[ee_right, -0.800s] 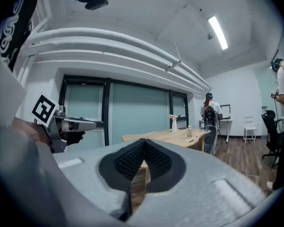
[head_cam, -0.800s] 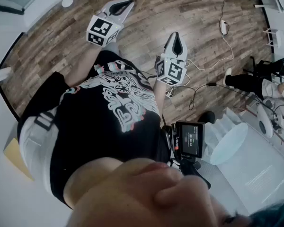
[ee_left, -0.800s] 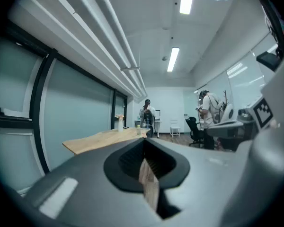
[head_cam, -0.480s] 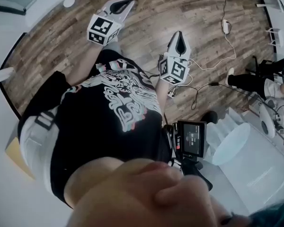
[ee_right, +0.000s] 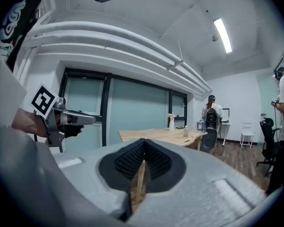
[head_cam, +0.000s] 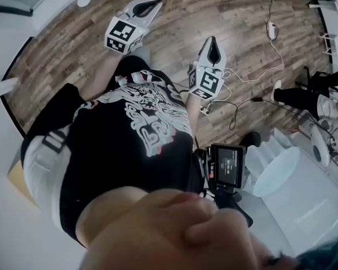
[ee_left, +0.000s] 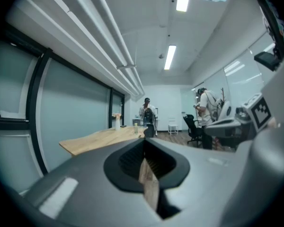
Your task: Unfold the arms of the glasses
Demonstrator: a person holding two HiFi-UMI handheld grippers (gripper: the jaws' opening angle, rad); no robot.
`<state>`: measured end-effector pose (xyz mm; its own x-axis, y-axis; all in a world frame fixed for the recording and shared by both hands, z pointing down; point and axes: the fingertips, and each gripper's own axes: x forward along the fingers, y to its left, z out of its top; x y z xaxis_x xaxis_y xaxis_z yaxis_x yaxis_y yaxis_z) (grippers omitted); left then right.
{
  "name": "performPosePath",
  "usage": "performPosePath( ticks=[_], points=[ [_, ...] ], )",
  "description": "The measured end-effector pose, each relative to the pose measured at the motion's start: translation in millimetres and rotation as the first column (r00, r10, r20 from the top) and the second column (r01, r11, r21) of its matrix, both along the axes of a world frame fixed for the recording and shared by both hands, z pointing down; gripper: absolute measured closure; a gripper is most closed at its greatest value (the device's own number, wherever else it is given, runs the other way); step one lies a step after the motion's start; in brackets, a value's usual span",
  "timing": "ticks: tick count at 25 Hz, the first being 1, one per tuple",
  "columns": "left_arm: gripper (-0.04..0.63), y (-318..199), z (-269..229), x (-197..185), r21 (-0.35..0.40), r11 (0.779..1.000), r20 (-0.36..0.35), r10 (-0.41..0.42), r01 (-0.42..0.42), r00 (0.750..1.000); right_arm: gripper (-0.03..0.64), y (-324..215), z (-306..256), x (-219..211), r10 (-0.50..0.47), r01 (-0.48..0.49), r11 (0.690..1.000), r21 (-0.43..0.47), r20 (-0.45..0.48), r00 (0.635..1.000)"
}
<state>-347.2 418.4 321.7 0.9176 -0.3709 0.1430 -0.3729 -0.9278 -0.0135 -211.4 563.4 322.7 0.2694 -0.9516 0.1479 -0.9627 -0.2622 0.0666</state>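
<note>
left gripper (head_cam: 153, 3) and right gripper (head_cam: 213, 40) hang side by side over wood floor (head_cam: 67, 55), with open boards ahead of each; the floor ends at a white wall on the left, and cables (head_cam: 253, 76) trail on the boards beside the right gripper

count: 2 grippers, 1 marker cube (head_cam: 124, 35) on each, 1 long wooden table (ee_right: 165, 135), 2 persons (ee_left: 146, 111) far down the room

left gripper: jaws pressed together, nothing between them; right gripper: same, nothing held

the glasses show in no view

against 0.8 s ago, both grippers sit almost where they were, jaws unchanged
</note>
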Motion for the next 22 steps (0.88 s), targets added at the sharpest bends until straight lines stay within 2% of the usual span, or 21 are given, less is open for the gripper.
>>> performPosePath(
  ticks=[10, 17, 22],
  points=[
    [0.605, -20, 10, 30, 0.015, 1.0, 0.024, -0.026, 0.026, 0.999, 0.618, -9, 7, 39, 0.031, -0.032, 0.999, -0.02, -0.029, 0.999],
    [0.606, -55, 23, 71, 0.008, 1.0, 0.061, -0.018, 0.017, 0.998, 0.618, -52, 13, 78, 0.018, -0.019, 1.0, -0.019, -0.032, 0.999],
    [0.605, -107, 35, 111, 0.033, 0.999, 0.082, 0.001, -0.004, 0.997, 0.618, -110, 20, 113, 0.003, -0.004, 1.0, -0.012, -0.044, 0.999]
  ],
)
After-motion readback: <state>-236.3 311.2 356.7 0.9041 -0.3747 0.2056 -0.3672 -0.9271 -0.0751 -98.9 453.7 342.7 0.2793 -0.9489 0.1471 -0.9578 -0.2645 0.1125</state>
